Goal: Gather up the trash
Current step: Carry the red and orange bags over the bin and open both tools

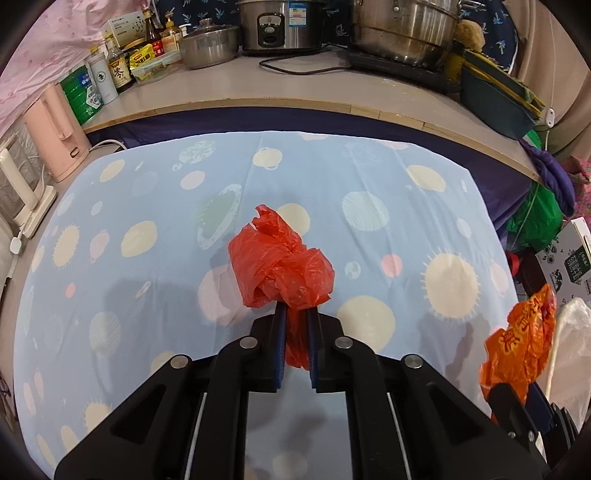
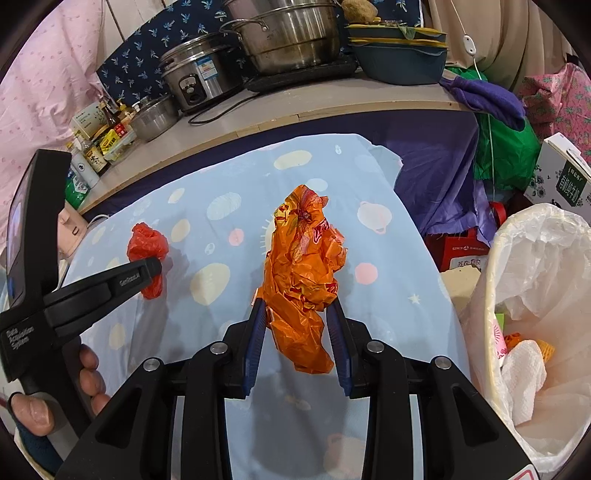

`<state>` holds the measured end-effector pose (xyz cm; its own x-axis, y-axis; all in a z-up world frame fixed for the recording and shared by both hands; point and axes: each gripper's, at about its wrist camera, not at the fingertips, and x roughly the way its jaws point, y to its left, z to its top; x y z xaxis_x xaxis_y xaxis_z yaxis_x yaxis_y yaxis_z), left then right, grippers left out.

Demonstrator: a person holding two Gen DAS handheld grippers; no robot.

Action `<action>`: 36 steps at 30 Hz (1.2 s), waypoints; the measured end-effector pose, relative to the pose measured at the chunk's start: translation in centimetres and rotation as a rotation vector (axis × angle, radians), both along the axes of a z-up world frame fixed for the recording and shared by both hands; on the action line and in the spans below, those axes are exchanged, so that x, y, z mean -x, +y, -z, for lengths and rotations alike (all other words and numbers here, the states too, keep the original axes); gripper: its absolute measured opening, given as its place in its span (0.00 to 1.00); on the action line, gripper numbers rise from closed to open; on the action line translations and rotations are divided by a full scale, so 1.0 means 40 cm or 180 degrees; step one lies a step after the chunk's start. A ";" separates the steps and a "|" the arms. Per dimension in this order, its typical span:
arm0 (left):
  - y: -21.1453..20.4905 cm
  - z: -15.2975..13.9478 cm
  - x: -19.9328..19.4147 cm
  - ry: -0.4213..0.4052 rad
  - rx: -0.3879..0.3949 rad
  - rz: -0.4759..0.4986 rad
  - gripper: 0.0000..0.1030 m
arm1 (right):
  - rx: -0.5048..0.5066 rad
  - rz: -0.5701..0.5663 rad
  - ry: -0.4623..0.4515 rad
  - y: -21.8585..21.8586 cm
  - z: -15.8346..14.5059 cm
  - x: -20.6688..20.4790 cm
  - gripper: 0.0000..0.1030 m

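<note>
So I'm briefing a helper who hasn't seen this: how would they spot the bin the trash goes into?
Start at the blue dotted cloth covering the work surface, then look off its right edge, beside the right gripper holding the orange bag. There stands the waste bin. Unlike the boxes and red bag behind it, it has a translucent white liner, with crumpled paper inside.

A lived-in home kitchen corner: a rice cooker (image 1: 282,24), steel pots (image 1: 404,29), sauce bottles (image 1: 120,72) and a pink kettle (image 1: 59,133) crowd the bench (image 1: 258,88) behind a patterned cloth (image 1: 147,206).
</note>
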<state>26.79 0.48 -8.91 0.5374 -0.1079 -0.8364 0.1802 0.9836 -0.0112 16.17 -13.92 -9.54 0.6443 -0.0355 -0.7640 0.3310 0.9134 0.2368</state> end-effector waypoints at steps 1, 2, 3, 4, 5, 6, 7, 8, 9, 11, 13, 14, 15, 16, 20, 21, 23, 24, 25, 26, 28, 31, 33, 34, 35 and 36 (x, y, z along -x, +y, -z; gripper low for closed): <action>0.002 -0.011 0.015 -0.0018 0.0005 0.0016 0.09 | 0.0003 -0.0001 -0.0013 0.002 -0.007 0.011 0.31; 0.003 -0.023 0.030 -0.0038 0.0006 0.0032 0.09 | 0.0006 -0.0001 -0.0024 0.003 -0.013 0.019 0.31; 0.006 -0.032 0.044 -0.0052 0.0017 0.0038 0.09 | 0.0009 -0.0001 -0.0038 0.004 -0.020 0.030 0.31; 0.007 -0.044 0.061 -0.0063 0.0037 0.0053 0.09 | 0.0011 -0.0001 -0.0055 0.005 -0.027 0.043 0.31; 0.008 -0.054 0.079 -0.0070 0.0046 0.0072 0.09 | 0.0014 0.0001 -0.0070 0.006 -0.033 0.054 0.31; 0.008 -0.064 0.095 -0.0080 0.0050 0.0084 0.09 | 0.0017 0.0000 -0.0083 0.007 -0.040 0.066 0.31; 0.008 -0.072 0.112 -0.0090 0.0060 0.0097 0.09 | 0.0021 -0.0002 -0.0101 0.008 -0.049 0.081 0.31; 0.008 -0.081 0.130 -0.0099 0.0071 0.0116 0.09 | 0.0028 -0.0002 -0.0118 0.010 -0.055 0.094 0.31; 0.007 -0.090 0.149 -0.0111 0.0084 0.0141 0.09 | 0.0037 -0.0004 -0.0136 0.012 -0.064 0.109 0.31; 0.001 -0.106 0.187 -0.0143 0.0084 0.0182 0.09 | 0.0048 -0.0004 -0.0171 0.013 -0.080 0.136 0.31; -0.007 -0.121 0.225 -0.0166 0.0095 0.0232 0.09 | 0.0056 0.0001 -0.0195 0.013 -0.092 0.163 0.31; -0.011 -0.128 0.244 -0.0179 0.0099 0.0251 0.09 | 0.0062 0.0006 -0.0211 0.012 -0.099 0.179 0.31; -0.015 -0.134 0.263 -0.0194 0.0105 0.0277 0.09 | 0.0064 0.0011 -0.0225 0.012 -0.104 0.193 0.31; -0.018 -0.139 0.279 -0.0206 0.0105 0.0292 0.09 | 0.0067 0.0017 -0.0239 0.010 -0.110 0.207 0.31; -0.029 -0.154 0.339 -0.0223 0.0115 0.0362 0.09 | 0.0079 0.0047 -0.0281 0.001 -0.127 0.265 0.31; -0.033 -0.158 0.355 -0.0232 0.0111 0.0387 0.09 | 0.0082 0.0054 -0.0290 -0.002 -0.131 0.278 0.31; -0.038 -0.164 0.384 -0.0231 0.0126 0.0420 0.09 | 0.0094 0.0073 -0.0303 -0.008 -0.137 0.304 0.31; -0.042 -0.166 0.396 -0.0229 0.0130 0.0438 0.09 | 0.0099 0.0085 -0.0308 -0.012 -0.140 0.318 0.31; -0.045 -0.167 0.408 -0.0229 0.0125 0.0453 0.09 | 0.0100 0.0096 -0.0313 -0.015 -0.142 0.330 0.31; -0.050 -0.168 0.421 -0.0231 0.0121 0.0472 0.09 | 0.0103 0.0108 -0.0319 -0.018 -0.144 0.343 0.31; -0.061 -0.168 0.448 -0.0234 0.0104 0.0520 0.09 | 0.0107 0.0137 -0.0331 -0.028 -0.149 0.366 0.31; -0.080 -0.167 0.481 -0.0225 0.0091 0.0596 0.09 | 0.0117 0.0177 -0.0341 -0.041 -0.157 0.392 0.31; -0.092 -0.167 0.498 -0.0222 0.0085 0.0646 0.09 | 0.0125 0.0214 -0.0352 -0.052 -0.161 0.412 0.31; -0.099 -0.167 0.507 -0.0222 0.0079 0.0669 0.09 | 0.0125 0.0227 -0.0355 -0.055 -0.162 0.418 0.31; -0.106 -0.167 0.515 -0.0223 0.0075 0.0686 0.09 | 0.0130 0.0246 -0.0359 -0.062 -0.163 0.427 0.31; -0.112 -0.166 0.523 -0.0222 0.0071 0.0712 0.09 | 0.0134 0.0261 -0.0360 -0.066 -0.164 0.433 0.31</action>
